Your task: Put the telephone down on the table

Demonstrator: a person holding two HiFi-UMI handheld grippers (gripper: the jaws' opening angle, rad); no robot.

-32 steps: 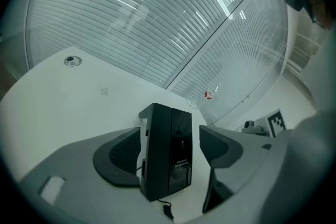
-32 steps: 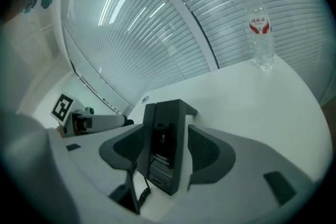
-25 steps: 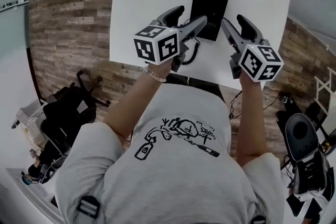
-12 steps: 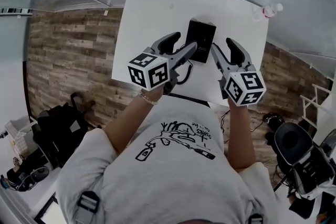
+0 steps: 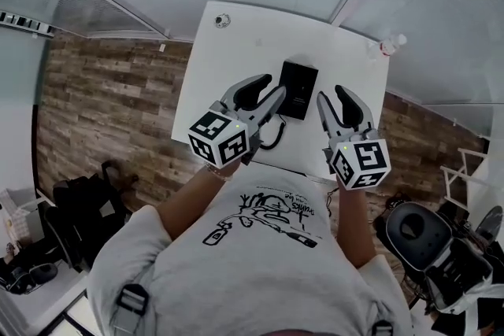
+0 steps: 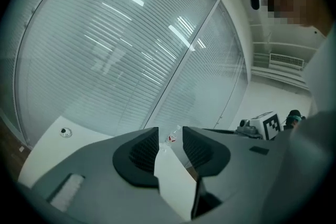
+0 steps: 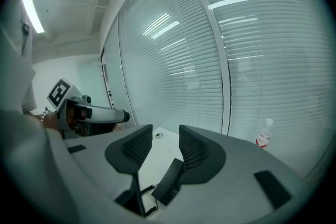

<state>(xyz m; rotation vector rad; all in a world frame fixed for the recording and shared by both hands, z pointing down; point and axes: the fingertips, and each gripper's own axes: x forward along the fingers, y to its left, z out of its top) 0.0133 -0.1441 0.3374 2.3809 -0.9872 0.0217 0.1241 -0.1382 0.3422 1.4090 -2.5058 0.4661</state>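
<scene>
The black telephone [image 5: 298, 89] lies on the white desk [image 5: 236, 35] at frame centre, flanked by the left claw [image 5: 276, 87] and right claw [image 5: 331, 96], both empty and closing.

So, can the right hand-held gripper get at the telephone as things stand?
Probably yes: the telephone lies uncovered on the table, nothing stands between it and the right hand-held gripper, whose empty jaws are closing.

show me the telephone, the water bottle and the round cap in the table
telephone [image 5: 299, 90], head view, middle of its black body
water bottle [image 5: 387, 48], head view, on its clear body
round cap [image 5: 223, 20], head view, on its centre
</scene>
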